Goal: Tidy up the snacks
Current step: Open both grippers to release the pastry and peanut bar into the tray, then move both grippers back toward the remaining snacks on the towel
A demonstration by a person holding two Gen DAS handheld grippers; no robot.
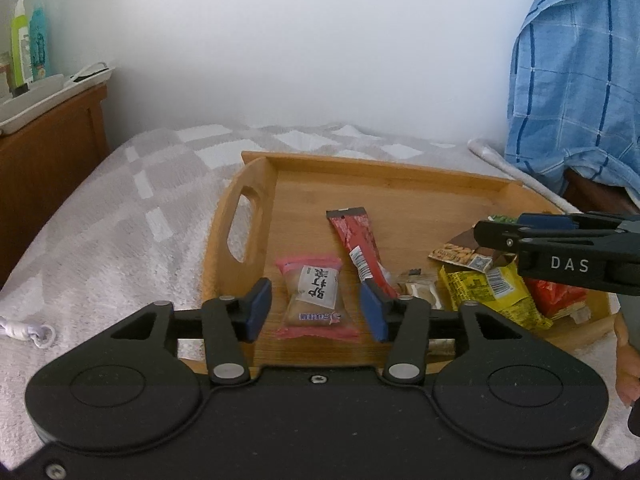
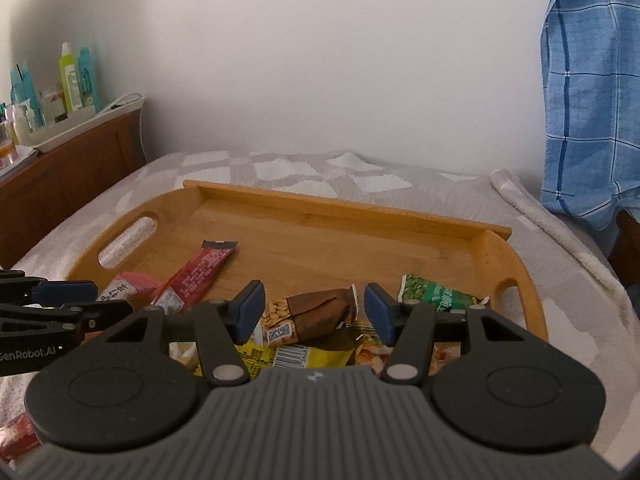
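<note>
Wooden tray (image 1: 256, 236) on a checked blanket (image 1: 120, 208), snacks heaped at its 5 o'clock corner. Left gripper (image 1: 316, 312): fingers apart, pink packet (image 1: 316, 296) lying between, pads not touching. Right gripper (image 2: 314, 312): fingers apart over the brown packet (image 2: 320, 312), clear of it; green packet (image 2: 436, 294) at 3 o'clock.

Pink snack pkt (image 1: 316, 300), red stick pkt (image 1: 358, 242), yellow bag (image 1: 486, 294), blue-check cloth (image 1: 576, 80).

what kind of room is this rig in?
Likely a bedroom: the wooden tray sits on a checked blanket, beside a wooden cabinet with toiletry bottles.
</note>
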